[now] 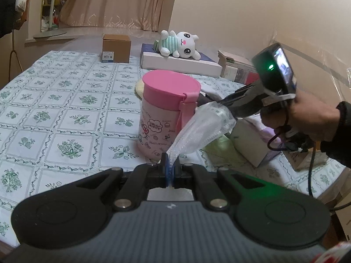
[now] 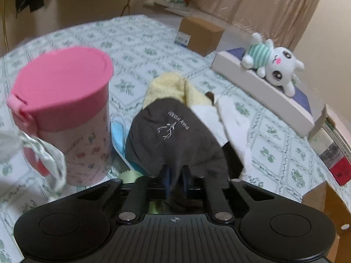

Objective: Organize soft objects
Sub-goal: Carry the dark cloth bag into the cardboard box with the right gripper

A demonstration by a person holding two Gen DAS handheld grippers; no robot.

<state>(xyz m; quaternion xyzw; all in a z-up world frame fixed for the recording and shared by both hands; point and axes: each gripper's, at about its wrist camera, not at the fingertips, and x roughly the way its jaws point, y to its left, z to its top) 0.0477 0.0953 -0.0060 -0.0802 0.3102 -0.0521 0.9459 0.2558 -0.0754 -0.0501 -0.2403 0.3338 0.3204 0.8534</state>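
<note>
My left gripper (image 1: 170, 164) is shut on the edge of a clear plastic bag (image 1: 201, 129), held up beside a pink lidded cup (image 1: 166, 109). My right gripper (image 2: 175, 173) is shut on a dark grey sock (image 2: 173, 135) with a small white logo; in the left wrist view the right gripper (image 1: 221, 105) pokes into the bag's open mouth. Behind the sock lie a yellow fluffy cloth (image 2: 173, 85), a white cloth (image 2: 232, 118) and a blue cloth (image 2: 118, 131). The bag's edge (image 2: 50, 153) shows left of the cup (image 2: 63, 109).
A white plush bunny (image 1: 179, 43) lies on a flat white box (image 1: 182, 63) at the back of the bed. A brown cardboard box (image 1: 117, 48) stands far back. More boxes (image 1: 239, 70) line the wall on the right. The bed has a green floral sheet (image 1: 54, 109).
</note>
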